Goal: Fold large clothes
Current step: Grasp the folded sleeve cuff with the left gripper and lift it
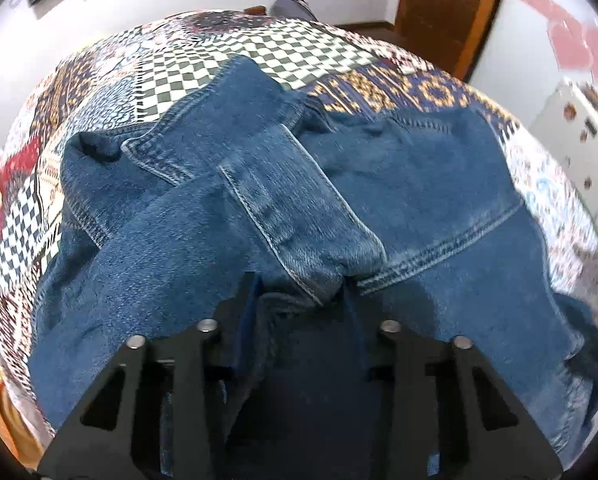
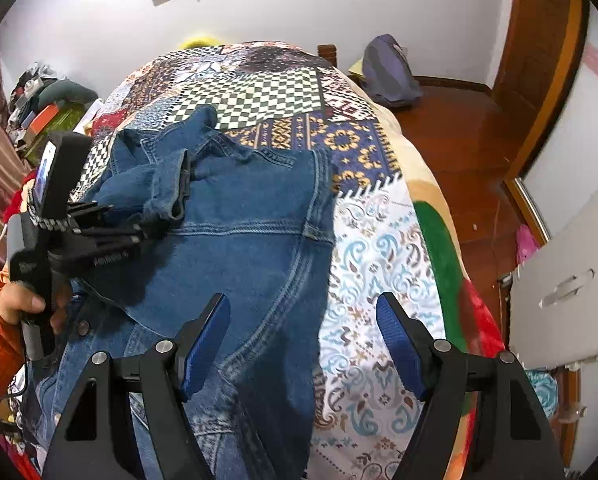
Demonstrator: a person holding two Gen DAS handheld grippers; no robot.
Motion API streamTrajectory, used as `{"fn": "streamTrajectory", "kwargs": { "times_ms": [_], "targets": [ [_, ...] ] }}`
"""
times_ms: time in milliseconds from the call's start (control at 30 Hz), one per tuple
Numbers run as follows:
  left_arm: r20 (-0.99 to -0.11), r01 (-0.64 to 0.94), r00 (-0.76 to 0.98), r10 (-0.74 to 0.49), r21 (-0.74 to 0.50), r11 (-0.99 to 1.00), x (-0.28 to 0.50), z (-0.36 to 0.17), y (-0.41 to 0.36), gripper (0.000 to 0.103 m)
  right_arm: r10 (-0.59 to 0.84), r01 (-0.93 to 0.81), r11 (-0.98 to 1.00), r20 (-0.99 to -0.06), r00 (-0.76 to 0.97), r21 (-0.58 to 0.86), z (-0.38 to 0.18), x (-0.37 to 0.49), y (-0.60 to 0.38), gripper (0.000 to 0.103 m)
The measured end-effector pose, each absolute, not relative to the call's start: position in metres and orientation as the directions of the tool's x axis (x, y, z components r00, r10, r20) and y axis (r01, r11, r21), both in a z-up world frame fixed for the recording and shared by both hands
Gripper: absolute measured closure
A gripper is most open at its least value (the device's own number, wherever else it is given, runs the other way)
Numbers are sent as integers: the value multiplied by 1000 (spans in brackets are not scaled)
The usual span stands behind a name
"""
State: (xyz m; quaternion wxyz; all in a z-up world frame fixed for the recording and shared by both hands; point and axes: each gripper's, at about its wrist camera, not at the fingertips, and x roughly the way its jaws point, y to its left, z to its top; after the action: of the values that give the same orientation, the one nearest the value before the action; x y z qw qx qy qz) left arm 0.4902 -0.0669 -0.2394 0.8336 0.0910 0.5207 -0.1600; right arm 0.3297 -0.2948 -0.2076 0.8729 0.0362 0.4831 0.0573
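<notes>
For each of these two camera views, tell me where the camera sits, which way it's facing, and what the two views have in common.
Left wrist: on the left gripper, looking forward along fingers closed on the denim jacket's sleeve; only the gripper shows.
Right wrist: on the right gripper, open above the jacket's edge and the bed, facing the far wall; the left gripper and the person's left hand show.
Shared: the denim jacket and the patchwork bedspread.

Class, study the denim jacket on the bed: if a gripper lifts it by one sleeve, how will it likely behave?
The denim jacket would probably drape rather than stay flat: its sleeve already bunches. The thick stitched seams suggest a fairly heavy cloth, so it may sag. It seems unlikely to slide far on the patterned bedspread.
</notes>
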Motion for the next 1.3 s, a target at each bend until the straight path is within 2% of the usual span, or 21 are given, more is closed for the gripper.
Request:
{"fn": "streamTrajectory", "kwargs": {
  "times_ms": [133, 367, 633, 767, 1167, 1233, 1300],
  "targets": [
    [-876, 329, 427, -226, -82, 941, 488, -222, -54, 79, 123, -32, 992, -851, 510, 124, -214, 335, -303, 30],
    [-778, 270, 568, -270, -135, 953, 471, -152, -7, 81, 142, -11, 987, -847, 513, 158, -208, 345, -307, 30],
    [-697, 80, 705, -134, -109, 991, 432, -112, 91, 82, 146, -36, 988, -833, 533, 150, -196, 354, -291, 30],
    [-705, 5, 699, -118, -160, 987, 411, -122, 131, 83, 154, -47, 987, -837, 525, 152, -197, 356, -281, 30],
    [-777, -180, 613, -143, -314, 932, 361, -206, 189, 84, 160, -78, 987, -858, 488, 139, -203, 358, -254, 30],
    [-792, -207, 598, -121, -298, 932, 355, -214, 193, 84, 152, -81, 988, -861, 486, 129, -204, 358, -252, 30],
    [-811, -235, 582, -54, -231, 944, 352, -219, 195, 84, 149, -81, 989, -863, 484, 125, -205, 359, -252, 30]
  ]
}}
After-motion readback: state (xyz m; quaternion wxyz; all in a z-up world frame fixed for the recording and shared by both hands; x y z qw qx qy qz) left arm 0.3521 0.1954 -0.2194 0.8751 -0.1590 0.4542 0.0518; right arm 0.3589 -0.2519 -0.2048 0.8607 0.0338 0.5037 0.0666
